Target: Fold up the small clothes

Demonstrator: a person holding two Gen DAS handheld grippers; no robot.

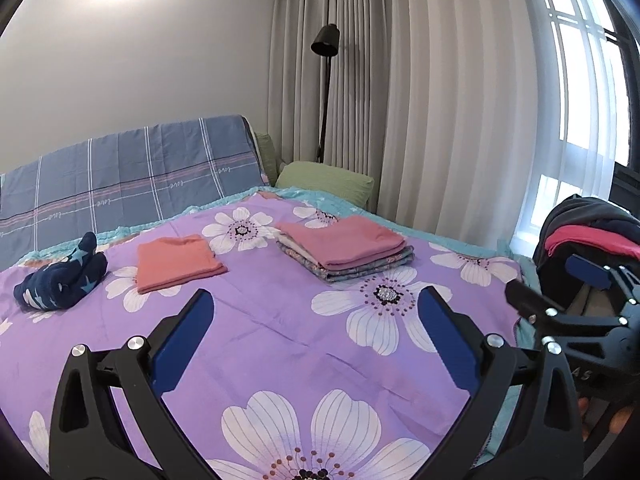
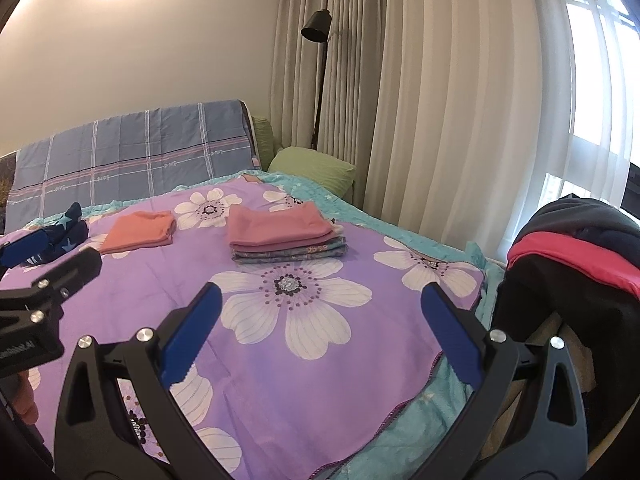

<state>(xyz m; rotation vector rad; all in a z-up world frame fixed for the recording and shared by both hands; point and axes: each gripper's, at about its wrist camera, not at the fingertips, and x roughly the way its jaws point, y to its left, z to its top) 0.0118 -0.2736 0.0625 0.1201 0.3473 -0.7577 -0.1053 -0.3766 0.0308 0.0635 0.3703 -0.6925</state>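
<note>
Both grippers hang over the purple floral sheet (image 1: pixel 280 332) with nothing between their fingers. Left gripper (image 1: pixel 316 300): jaws spread wide, blue pads apart, only bare sheet in the gap. Right gripper (image 2: pixel 320 296): jaws likewise spread wide and gripping nothing, a big white flower print showing between them.

Well beyond the left jaws lie 3 clothing items on the bed. A folded stack (image 1: pixel 344 248), pink piece on top, sits ahead and slightly right of the gap. A folded orange piece (image 1: pixel 178 262) lies apart from it to the left. A rumpled navy garment (image 1: pixel 62 276) with star print sits further left, unfolded, near the sheet's edge.

From the right wrist view, the stack (image 2: pixel 286 236) lies ahead of the gap, and a dark heap (image 2: pixel 572 248) with a red band rests at the right, off the bed's edge, just beside the right finger.
</note>
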